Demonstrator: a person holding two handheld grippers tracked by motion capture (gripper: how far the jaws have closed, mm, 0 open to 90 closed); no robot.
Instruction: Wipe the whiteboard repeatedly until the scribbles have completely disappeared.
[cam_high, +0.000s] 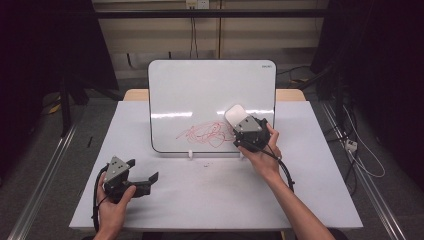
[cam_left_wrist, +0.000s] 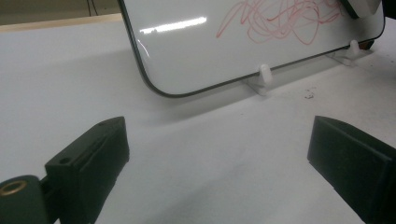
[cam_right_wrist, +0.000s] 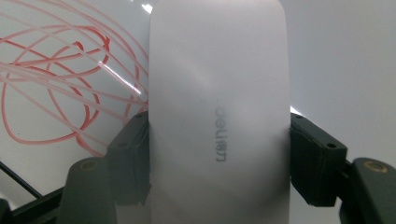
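Right tongs (cam_high: 244, 125) clamped across the short width of a white eraser (cam_right_wrist: 218, 112), one jaw on each long edge; the eraser's long axis runs straight out ahead of the tongs. Its pad side faces the whiteboard (cam_high: 200, 85), and seems to be pressed on it at the scribble's right end. The red scribble (cam_high: 205, 132) lies directly to the left of these tongs as seen from above, along the board's lower part; judged from this, the coming stroke is a sideways sweep leftward across the board face. Nothing stands between eraser and scribble. The right hand (cam_high: 262, 152) is much the nearer to the marks. Left tongs (cam_high: 145, 181) rest low over the tabletop (cam_high: 210, 195), jaws wide apart and empty, well short of the board; ahead of them stand the board's lower corner and its white feet (cam_left_wrist: 264, 77).
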